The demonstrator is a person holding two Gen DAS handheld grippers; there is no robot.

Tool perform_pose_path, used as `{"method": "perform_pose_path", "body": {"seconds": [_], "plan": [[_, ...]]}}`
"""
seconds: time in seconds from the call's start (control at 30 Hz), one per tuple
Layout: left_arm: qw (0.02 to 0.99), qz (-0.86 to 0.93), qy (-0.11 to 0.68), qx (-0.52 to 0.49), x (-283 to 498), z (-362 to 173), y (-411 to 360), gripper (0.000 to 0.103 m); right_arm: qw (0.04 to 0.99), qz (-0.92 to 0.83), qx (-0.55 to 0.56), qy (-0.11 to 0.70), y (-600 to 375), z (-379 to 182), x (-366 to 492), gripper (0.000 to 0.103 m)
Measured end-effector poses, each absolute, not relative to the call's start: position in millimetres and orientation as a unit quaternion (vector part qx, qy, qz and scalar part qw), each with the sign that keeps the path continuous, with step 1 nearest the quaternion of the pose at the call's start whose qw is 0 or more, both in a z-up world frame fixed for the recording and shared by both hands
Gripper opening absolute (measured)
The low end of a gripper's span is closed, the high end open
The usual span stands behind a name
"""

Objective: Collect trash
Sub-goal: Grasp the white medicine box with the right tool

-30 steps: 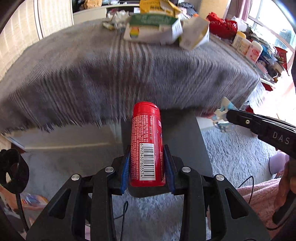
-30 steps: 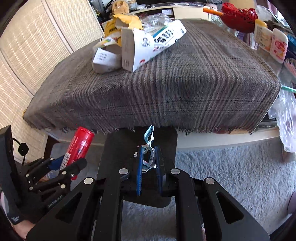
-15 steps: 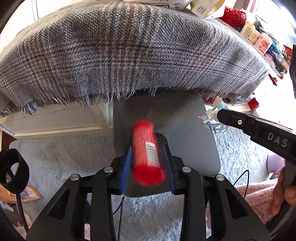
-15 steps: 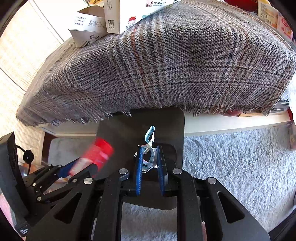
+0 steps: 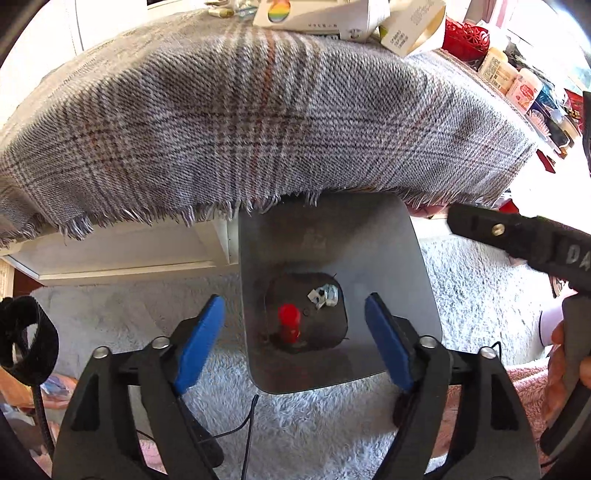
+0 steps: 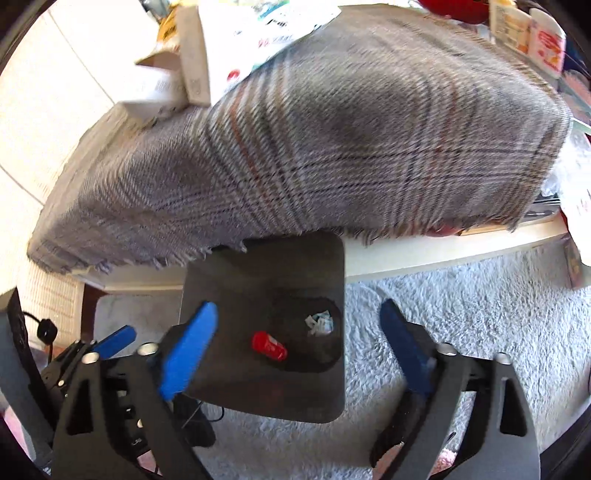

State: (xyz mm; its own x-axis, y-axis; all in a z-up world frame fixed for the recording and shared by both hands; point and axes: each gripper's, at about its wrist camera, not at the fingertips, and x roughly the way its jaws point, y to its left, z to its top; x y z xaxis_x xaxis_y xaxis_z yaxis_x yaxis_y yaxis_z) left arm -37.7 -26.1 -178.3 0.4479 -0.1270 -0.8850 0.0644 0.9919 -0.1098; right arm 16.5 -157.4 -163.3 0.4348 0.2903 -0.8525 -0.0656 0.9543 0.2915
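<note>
Drop step done: left gripper [image 5: 295,343] and right gripper [image 6: 299,350] gape empty above the bin [image 5: 417,266]; red bottle [image 5: 289,325] and crumpled wrapper [image 5: 325,295] lie inside. Next: reach for the cardboard boxes [image 5: 317,14] on the counter [image 5: 221,110] beyond the bin.

A grey plaid cloth [image 5: 258,122] with a frayed fringe drapes the bench [image 6: 424,254], above a shaggy pale rug [image 6: 461,295]. Lotion bottles [image 5: 517,83] stand beside a red basket [image 5: 466,38].

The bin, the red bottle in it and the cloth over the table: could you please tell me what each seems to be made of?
The bin looks like dark grey moulded plastic with a smooth, slightly glossy finish, though painted metal is possible. The red bottle seems to be glossy plastic, with an even colour and a rounded cap. The cloth is a woven, wool-like plaid fabric with a matte surface and a frayed fringe along its edge.
</note>
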Motion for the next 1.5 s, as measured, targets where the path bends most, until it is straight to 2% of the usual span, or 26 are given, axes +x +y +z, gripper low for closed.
{"method": "perform_pose_path", "body": {"seconds": [0.27, 0.37, 0.47, 0.7, 1.03, 1.43, 1.5], "plan": [[0.855, -0.046, 0.515, -0.034, -39, -151, -8, 0.083, 0.854, 0.115, 0.093, 0.498, -162, -119, 21, 0.096], [0.863, -0.047, 0.503, -0.019, -32, -129, -8, 0.085, 0.868, 0.115, 0.078, 0.476, -165, -88, 30, 0.096], [0.876, -0.044, 0.481, -0.010, -20, -103, -6, 0.093, 0.880, 0.106, 0.064, 0.458, -170, -61, 45, 0.096], [0.891, -0.042, 0.451, 0.018, 25, -55, -2, 0.095, 0.893, 0.092, 0.071, 0.435, -183, -27, 88, 0.096], [0.895, -0.053, 0.443, 0.021, 79, -47, -17, 0.095, 0.871, 0.122, 0.129, 0.457, -162, -43, 143, 0.096], [0.890, -0.065, 0.452, 0.019, 99, -60, -23, 0.095, 0.849, 0.110, 0.113, 0.505, -132, -81, 173, 0.096], [0.890, -0.069, 0.451, 0.012, 100, -61, -22, 0.095, 0.848, 0.108, 0.119, 0.505, -136, -85, 174, 0.091]]}}
